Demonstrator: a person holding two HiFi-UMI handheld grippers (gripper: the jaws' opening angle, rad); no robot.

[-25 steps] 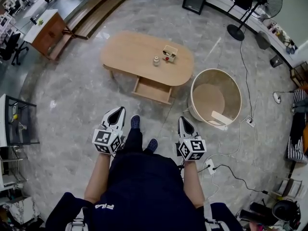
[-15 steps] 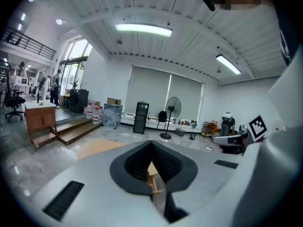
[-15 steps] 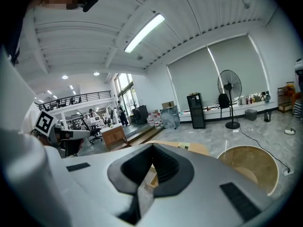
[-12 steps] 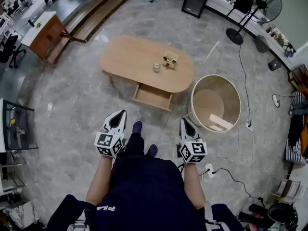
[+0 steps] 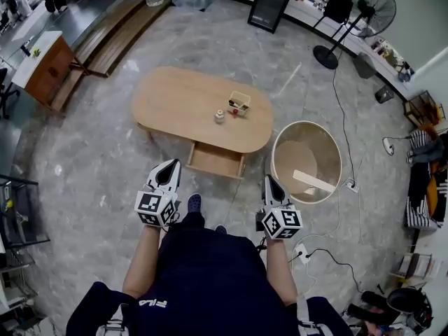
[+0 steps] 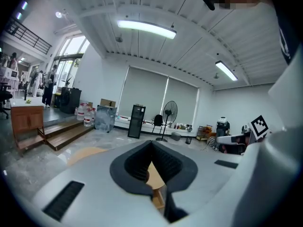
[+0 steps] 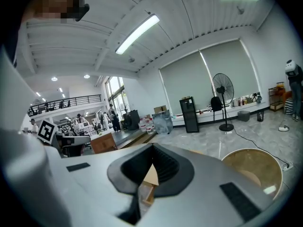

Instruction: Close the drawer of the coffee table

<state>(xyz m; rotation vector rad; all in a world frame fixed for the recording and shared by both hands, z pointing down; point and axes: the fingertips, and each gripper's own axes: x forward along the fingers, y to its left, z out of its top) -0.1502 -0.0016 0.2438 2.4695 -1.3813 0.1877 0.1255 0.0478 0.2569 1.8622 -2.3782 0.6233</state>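
Note:
The oval wooden coffee table (image 5: 180, 102) stands on the grey floor ahead of me. Its drawer (image 5: 215, 161) is pulled open on the near side and looks empty. My left gripper (image 5: 170, 165) is held at waist height, shut and empty, a short way left of the drawer. Just right of the drawer, my right gripper (image 5: 269, 181) is also shut with nothing in it. Neither touches the table. In both gripper views the wood of the table (image 6: 156, 181) (image 7: 150, 178) shows only through the slit between the jaws.
A small jar (image 5: 220, 115) and a small open box (image 5: 239, 103) sit on the tabletop. A round wooden tub (image 5: 279, 136) holding a plank stands right of the table. Cables and a power strip (image 5: 302, 248) lie on the floor at right. A standing fan (image 5: 367, 9) is farther back.
The person has stepped toward the table, so the table and open drawer sit closer to both grippers. Both grippers stayed shut and level.

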